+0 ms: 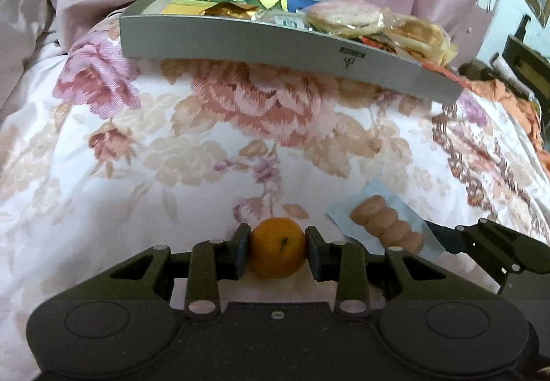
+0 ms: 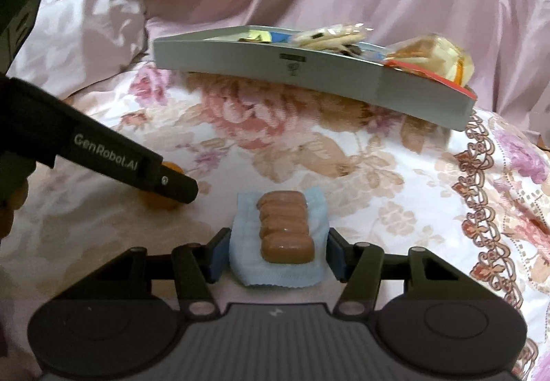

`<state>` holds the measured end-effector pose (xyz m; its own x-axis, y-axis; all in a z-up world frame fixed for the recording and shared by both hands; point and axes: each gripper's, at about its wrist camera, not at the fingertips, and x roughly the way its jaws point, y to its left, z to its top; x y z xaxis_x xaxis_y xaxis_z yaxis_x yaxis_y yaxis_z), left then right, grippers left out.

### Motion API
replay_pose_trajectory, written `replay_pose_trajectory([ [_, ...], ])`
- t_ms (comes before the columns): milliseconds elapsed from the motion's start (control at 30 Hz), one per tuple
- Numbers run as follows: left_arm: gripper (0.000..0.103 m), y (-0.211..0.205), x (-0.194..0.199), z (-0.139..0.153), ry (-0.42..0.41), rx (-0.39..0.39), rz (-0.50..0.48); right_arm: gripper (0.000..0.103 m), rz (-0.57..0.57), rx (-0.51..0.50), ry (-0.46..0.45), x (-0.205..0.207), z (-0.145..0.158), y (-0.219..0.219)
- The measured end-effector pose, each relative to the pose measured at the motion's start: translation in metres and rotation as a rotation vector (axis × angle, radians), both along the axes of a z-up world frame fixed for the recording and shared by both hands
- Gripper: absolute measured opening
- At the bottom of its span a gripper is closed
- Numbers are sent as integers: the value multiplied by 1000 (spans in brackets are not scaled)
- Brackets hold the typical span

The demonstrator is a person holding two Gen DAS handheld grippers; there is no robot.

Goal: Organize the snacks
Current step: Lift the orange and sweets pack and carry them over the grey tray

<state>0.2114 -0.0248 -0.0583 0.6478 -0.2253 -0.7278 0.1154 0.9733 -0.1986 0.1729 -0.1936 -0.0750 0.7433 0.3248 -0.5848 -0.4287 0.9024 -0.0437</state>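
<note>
Left tool [image 1: 277, 248]: your pads pinch from both sides, closed on something held.
Right tool [image 2: 277, 252]: your pads stand spread, low.

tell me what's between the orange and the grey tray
Only bare floral bedspread lies between the orange and the grey tray, seen in the left wrist view.

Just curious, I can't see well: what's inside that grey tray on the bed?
The grey tray holds wrapped snacks: round crackers, a gold wrapper. Its colourful floor partly shows; its near wall hides what lies lower.

a small orange mandarin [image 1: 277, 246] and a blue-wrapped sausage pack [image 2: 286, 229] lie on the floral bedspread [image 1: 172, 147] before a grey snack-filled tray [image 1: 240, 40].
</note>
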Motion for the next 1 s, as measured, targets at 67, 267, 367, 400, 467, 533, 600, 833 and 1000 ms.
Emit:
replay_pose_trajectory([
  [67, 36, 3, -5, 1, 14, 2, -3, 61, 15, 14, 20, -4, 1, 2],
  [267, 36, 17, -37, 0, 33, -61, 42, 62, 71, 28, 57, -23, 3, 11],
  [367, 36, 19, -52, -4, 16, -60, 38, 62, 85, 20, 64, -31, 4, 16],
  [400, 36, 18, -54, -4, 8, -46, 29, 62, 86, 31, 75, -34, 5, 16],
  [467, 37, 16, -56, -5, 2, -37, 26, 62, 77, 51, 93, -40, 6, 17],
  [533, 37, 16, -57, -5, -3, -36, 26, 63, 44, 62, 97, -45, 5, 19],
  [600, 37, 17, -58, -5, -6, -44, 29, 64, 9, 73, 89, -49, 4, 21],
  [833, 45, 17, -57, -6, -3, -57, 14, 78, 30, 34, 47, -46, -1, 28],
  [1000, 46, 17, -56, -7, -2, -63, 11, 86, 30, 20, 31, -42, -6, 32],
])
